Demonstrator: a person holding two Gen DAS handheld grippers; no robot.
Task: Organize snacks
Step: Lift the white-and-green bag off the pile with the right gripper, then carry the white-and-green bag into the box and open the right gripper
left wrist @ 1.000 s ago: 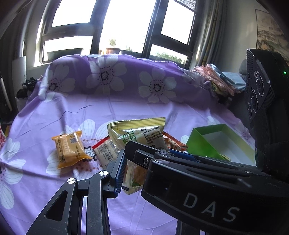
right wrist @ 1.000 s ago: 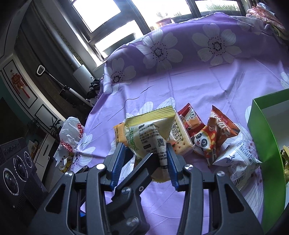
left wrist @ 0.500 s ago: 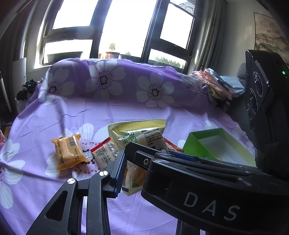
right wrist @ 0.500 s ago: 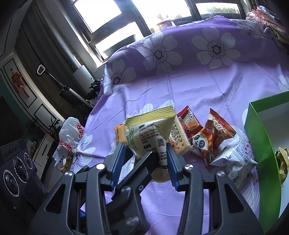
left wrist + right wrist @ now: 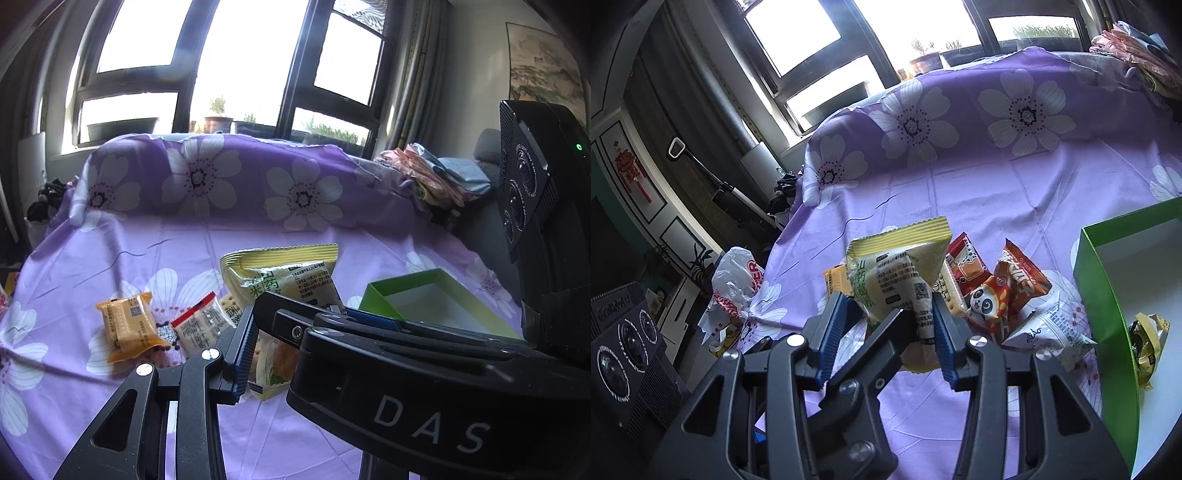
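Snack packet (image 5: 901, 280) between right gripper (image 5: 886, 332) jaws

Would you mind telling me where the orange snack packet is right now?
In the left wrist view the orange snack packet lies flat on the purple flowered cloth, left of the pile, beside the red-edged cracker packet.

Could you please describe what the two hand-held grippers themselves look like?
Both are black, angular plastic frames with triangular cut-outs and silver screws. The fingers carry ribbed blue pads. One housing bears white "DAS" lettering; a black camera block shows a green light. No cables visible.
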